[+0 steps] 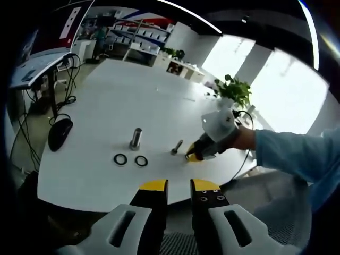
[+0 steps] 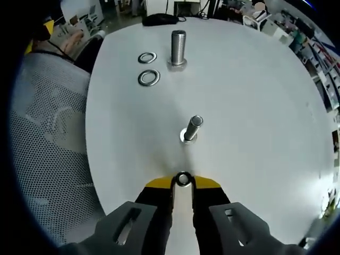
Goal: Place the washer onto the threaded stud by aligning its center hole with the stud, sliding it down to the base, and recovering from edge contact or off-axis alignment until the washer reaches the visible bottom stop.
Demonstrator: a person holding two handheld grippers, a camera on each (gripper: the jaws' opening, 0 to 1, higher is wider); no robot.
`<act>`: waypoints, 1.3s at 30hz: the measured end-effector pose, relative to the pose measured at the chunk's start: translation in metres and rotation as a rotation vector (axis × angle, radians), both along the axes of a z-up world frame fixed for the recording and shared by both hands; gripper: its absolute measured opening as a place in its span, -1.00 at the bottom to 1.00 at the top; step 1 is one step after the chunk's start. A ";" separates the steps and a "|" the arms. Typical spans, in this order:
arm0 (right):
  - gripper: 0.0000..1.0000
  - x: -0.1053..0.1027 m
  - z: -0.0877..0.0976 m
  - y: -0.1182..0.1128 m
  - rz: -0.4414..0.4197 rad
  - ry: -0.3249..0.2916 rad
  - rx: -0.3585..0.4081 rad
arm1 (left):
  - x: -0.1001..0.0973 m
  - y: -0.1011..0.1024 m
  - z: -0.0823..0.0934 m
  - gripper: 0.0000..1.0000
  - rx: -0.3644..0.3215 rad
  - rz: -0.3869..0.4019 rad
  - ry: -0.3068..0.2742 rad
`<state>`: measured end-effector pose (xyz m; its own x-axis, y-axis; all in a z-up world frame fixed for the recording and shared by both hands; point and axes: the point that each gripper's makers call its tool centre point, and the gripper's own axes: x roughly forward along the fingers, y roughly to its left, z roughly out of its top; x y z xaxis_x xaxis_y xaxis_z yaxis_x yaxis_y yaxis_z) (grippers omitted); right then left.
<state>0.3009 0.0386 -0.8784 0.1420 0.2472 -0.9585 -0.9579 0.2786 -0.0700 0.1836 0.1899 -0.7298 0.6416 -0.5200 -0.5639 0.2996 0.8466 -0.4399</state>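
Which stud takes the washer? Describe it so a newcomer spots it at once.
On the round white table two bolts stand head down. Take the smaller stud, directly ahead of the right tool, which grips a washer. The bigger bolt stands farther off, beside two loose washers.

White round tabletop (image 1: 106,101), matte. Black computer mouse (image 1: 59,133) at its edge, cable trailing off the side; the same mouse (image 2: 159,19) sits at the far rim in the right gripper view. Green leafy potted plant (image 1: 234,91) in a white pot on the table's opposite side, with a black cable beside it. Grey mesh office chair (image 2: 45,133) tucked against the table edge. Desk with tangled black cables (image 1: 66,79) hanging below it stands apart from the table. White shelving with bins (image 1: 135,40) along the back wall. Bright windows (image 1: 271,79) behind the plant.
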 end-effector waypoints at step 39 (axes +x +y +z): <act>-0.73 0.002 0.045 0.015 0.107 -0.026 0.041 | -0.001 -0.001 -0.001 -0.71 0.001 -0.007 0.010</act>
